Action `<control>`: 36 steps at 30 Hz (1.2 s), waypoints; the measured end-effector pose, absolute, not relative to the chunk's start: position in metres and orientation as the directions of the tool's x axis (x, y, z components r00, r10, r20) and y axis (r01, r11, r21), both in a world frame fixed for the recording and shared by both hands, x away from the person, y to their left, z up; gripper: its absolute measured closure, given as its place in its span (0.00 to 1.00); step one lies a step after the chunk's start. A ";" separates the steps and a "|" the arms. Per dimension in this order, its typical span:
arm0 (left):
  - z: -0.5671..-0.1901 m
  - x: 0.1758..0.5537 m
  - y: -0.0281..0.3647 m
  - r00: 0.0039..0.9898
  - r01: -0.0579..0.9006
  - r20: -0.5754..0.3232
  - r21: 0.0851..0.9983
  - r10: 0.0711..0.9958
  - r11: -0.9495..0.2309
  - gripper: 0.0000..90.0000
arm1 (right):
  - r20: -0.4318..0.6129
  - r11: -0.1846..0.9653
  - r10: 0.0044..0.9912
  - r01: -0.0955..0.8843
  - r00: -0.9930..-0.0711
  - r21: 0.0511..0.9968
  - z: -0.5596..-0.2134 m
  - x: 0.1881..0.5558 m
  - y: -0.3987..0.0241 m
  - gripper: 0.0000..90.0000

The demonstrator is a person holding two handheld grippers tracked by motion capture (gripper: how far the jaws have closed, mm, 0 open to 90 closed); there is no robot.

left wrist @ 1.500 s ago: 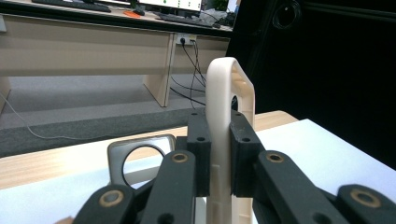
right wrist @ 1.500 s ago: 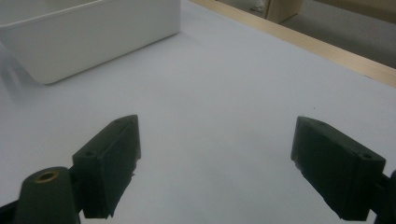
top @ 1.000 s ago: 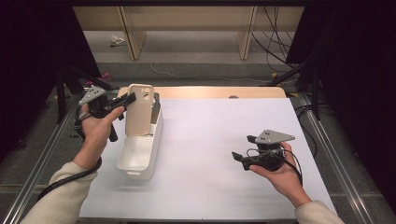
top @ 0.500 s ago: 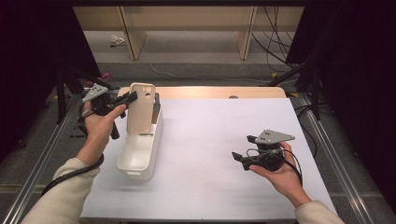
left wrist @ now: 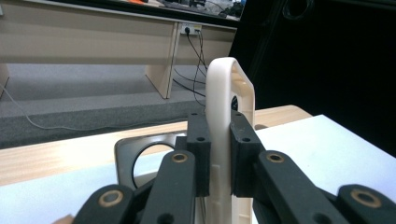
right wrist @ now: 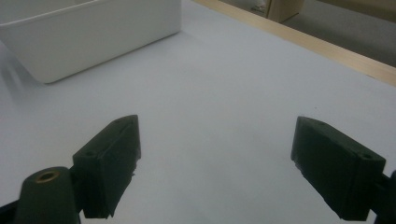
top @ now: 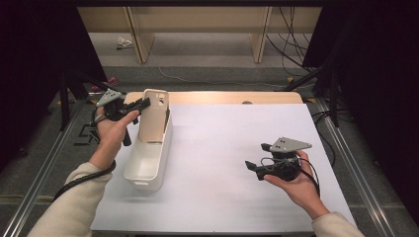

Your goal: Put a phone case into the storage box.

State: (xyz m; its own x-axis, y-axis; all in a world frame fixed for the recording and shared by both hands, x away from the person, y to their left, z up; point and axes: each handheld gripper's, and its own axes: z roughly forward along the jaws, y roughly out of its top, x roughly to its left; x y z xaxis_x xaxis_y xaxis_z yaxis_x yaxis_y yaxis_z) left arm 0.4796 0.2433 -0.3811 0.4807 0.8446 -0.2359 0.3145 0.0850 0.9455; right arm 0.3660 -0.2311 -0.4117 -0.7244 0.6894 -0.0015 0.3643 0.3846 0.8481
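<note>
Left gripper (top: 141, 104) is clamped on the edge of a cream phone case (top: 154, 114), jaws pinching it from both sides. The case stands upright at the far end of a white plastic bin (top: 146, 163) on the left of the table (top: 222, 192). Right gripper (top: 253, 167) hovers spread wide over the near right.

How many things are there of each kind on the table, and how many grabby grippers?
Phone cases: 2 (cream one held upright, dark one behind it)
White bins: 1
Grippers: 2 (left, right)
Total: 5
</note>
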 end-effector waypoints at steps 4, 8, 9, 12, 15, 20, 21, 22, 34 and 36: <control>-0.386 0.483 0.243 0.472 0.327 -0.236 0.941 0.850 0.080 0.90 | -0.002 0.385 0.689 0.364 -0.725 0.848 -0.412 0.366 -0.231 0.18; -0.390 0.486 0.243 0.469 0.338 -0.235 0.938 0.851 0.072 0.90 | -0.001 0.386 0.688 0.365 -0.725 0.847 -0.412 0.367 -0.231 0.18; -0.391 0.487 0.243 0.470 0.341 -0.234 0.938 0.851 0.069 0.90 | -0.001 0.386 0.688 0.365 -0.725 0.847 -0.412 0.367 -0.231 0.18; -0.393 0.488 0.242 0.473 0.347 -0.231 0.936 0.850 0.061 0.90 | -0.001 0.386 0.689 0.365 -0.725 0.847 -0.413 0.367 -0.231 0.18; -0.395 0.490 0.241 0.473 0.351 -0.227 0.935 0.851 0.054 0.90 | -0.001 0.386 0.689 0.365 -0.725 0.847 -0.413 0.367 -0.231 0.18; -0.400 0.494 0.242 0.462 0.370 -0.215 0.929 0.860 0.033 0.90 | -0.001 0.386 0.687 0.364 -0.726 0.847 -0.413 0.367 -0.231 0.18; -0.402 0.495 0.242 0.462 0.373 -0.214 0.928 0.861 0.031 0.90 | -0.001 0.386 0.688 0.365 -0.726 0.847 -0.413 0.367 -0.231 0.18; -0.402 0.495 0.242 0.461 0.377 -0.216 0.926 0.861 0.031 0.90 | -0.002 0.388 0.688 0.366 -0.726 0.846 -0.413 0.367 -0.231 0.18; -0.407 0.499 0.239 0.464 0.390 -0.191 0.921 0.865 -0.006 0.90 | -0.002 0.390 0.687 0.366 -0.727 0.845 -0.413 0.367 -0.231 0.18; -0.407 0.500 0.239 0.464 0.393 -0.179 0.919 0.867 -0.021 0.90 | -0.003 0.390 0.687 0.366 -0.727 0.845 -0.413 0.367 -0.231 0.18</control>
